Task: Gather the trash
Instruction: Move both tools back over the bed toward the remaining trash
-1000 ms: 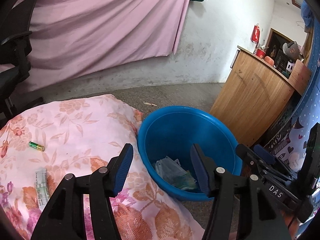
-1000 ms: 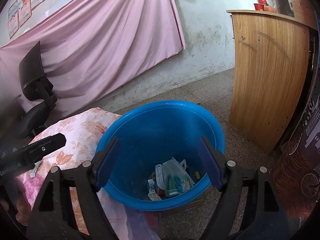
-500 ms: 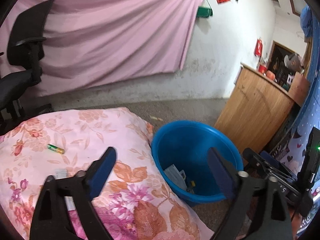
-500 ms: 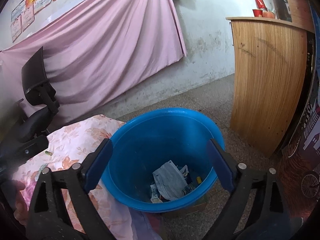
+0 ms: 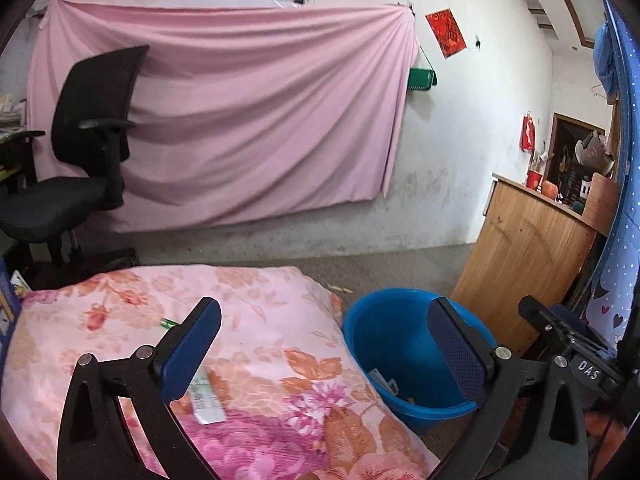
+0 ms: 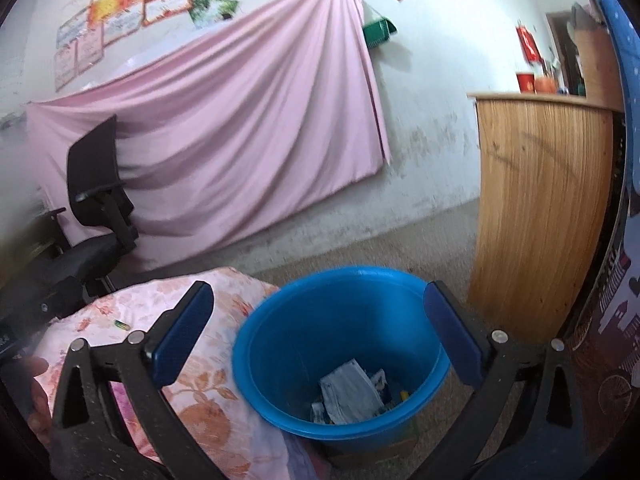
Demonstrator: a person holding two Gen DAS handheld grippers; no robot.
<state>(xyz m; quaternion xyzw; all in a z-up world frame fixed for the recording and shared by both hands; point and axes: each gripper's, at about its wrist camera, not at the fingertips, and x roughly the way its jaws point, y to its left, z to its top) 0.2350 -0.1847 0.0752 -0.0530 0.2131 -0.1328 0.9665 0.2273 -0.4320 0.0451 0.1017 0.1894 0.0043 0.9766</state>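
Left gripper: jaws spread wide, empty, held above the floral bedding for the next pickup. Right gripper: jaws likewise released, empty, poised over the blue tub beside the bedding's right edge. Remaining trash: wrapper near the front edge, battery toward the far edge. Collected scraps inside the tub.

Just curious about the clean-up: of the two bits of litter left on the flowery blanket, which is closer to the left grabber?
The flat green-and-white wrapper, beside the left gripper's left finger; the small green battery lies farther back.
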